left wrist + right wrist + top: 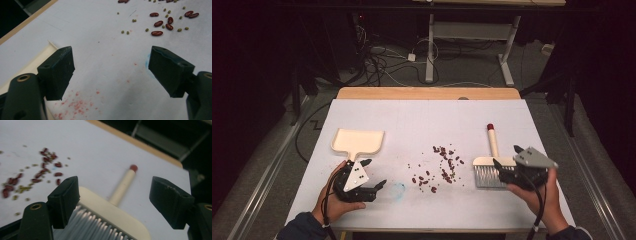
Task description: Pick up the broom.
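A cream dustpan (357,141) lies flat at the table's left, its handle pointing toward me. Just right of that handle my left gripper (374,174) hovers low over the white table, open with nothing between its fingers. In the left gripper view the left gripper (111,67) faces bare table, with the dustpan's edge (30,65) at its left. Red beans and small green ones (442,165) are scattered mid-table. A brush (489,172) with a red-tipped cream handle lies at the right. My right gripper (507,156) stands open over its head, and its jaws straddle the brush head (110,217).
The white table cover (427,120) ends in a wooden strip at the far edge. Faint red stains (77,105) and a blue mark (147,62) lie near my left gripper. Cables and table legs crowd the dark floor beyond.
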`<state>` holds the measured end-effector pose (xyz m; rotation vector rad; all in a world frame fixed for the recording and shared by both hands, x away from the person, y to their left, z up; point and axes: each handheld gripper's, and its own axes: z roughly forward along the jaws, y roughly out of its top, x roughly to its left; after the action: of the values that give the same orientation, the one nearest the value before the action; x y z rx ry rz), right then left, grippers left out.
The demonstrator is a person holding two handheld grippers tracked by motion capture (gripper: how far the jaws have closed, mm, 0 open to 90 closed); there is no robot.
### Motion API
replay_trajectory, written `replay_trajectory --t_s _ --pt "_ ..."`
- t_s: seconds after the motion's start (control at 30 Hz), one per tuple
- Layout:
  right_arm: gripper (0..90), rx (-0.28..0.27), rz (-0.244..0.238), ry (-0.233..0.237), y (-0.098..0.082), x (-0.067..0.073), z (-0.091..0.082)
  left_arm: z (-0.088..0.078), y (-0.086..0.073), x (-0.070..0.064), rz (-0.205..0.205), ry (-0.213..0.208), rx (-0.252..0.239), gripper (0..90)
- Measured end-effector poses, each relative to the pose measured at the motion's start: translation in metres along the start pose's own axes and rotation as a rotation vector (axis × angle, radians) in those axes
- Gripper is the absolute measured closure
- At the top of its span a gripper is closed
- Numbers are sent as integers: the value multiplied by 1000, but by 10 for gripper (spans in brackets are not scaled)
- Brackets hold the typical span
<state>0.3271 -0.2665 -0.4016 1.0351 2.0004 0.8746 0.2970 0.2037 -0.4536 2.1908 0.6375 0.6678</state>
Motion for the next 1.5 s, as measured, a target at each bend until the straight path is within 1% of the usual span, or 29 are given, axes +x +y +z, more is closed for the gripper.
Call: replay_trajectory --t_s 0.03,0.1,0.13,0.17,0.27,0.3,0.33,0.37,0.4,0.43,0.5,0.53,0.57,0.6,0.63,0.67,0.7,0.73,0.77,0.8,0.97,1.07,1.1,1.13,1.2,1.27,1.33,1.43,1.5 --pt "245 0 0 0 0 0 0 0 0 0 0 0 0 200" --pt "246 66 64 31 9 -12 15 -1 -2 -1 5 -2 7 200" --pt "246 129 111 44 17 -23 34 -1 -2 -1 6 -2 12 200" --pt "246 167 130 50 20 -28 45 -1 -3 -1 5 -2 16 200" --pt "265 241 175 69 26 -39 77 -2 -5 -1 1 -7 23 200" --pt "265 241 175 69 26 -39 77 -2 -6 -1 3 -7 25 200" --pt "271 307 199 104 26 -42 98 -3 -7 -1 2 -8 27 200" --pt "273 337 203 95 24 -43 108 -3 -7 -1 0 -7 31 200" --pt "294 358 218 95 22 -43 117 -3 -8 -1 0 -7 34 200" --pt "312 389 222 95 20 -43 125 -3 -9 -1 -1 -8 38 200" --pt "355 463 193 73 15 -40 137 -4 -10 -2 2 -5 47 200" --pt "365 476 200 78 13 -40 141 -4 -10 -2 2 -5 47 200" --pt "365 476 200 78 13 -40 141 -4 -11 -2 4 -5 51 200" --pt "431 470 221 100 12 -41 140 -4 -11 -2 5 -5 55 200" --pt "483 467 217 105 13 -39 140 -4 -11 -2 4 -5 56 200" --pt "483 467 217 105 13 -39 140 -4 -11 -1 2 -6 58 200" --pt "583 468 192 106 15 -34 139 -3 -11 -2 0 -10 59 200" --pt "583 468 192 106 15 -34 139 -3 -11 -2 0 -10 59 200" --pt "616 460 188 120 15 -33 139 -2 -10 -2 3 -13 61 200" --pt "623 460 200 117 16 -32 139 -2 -10 -3 7 -15 61 203" --pt "630 449 206 119 14 -32 139 1 -8 -5 20 -30 62 205" --pt "667 437 210 123 13 -32 138 2 -7 -4 19 -35 64 205" --pt "690 434 204 123 13 -31 138 3 -7 -4 25 -32 61 204" --pt "705 432 175 115 15 -28 138 3 -7 -3 27 -32 63 204" --pt "705 434 172 109 15 -27 138 3 -6 -4 29 -32 62 205" --pt "706 418 191 127 13 -30 137 3 -6 -4 28 -34 60 204" --pt "706 409 194 133 12 -31 136 3 -6 -3 26 -31 60 204" --pt "706 373 199 139 13 -33 130 3 -6 -3 25 -31 59 204" --pt "707 338 212 141 14 -36 125 2 -6 -3 19 -31 58 204"
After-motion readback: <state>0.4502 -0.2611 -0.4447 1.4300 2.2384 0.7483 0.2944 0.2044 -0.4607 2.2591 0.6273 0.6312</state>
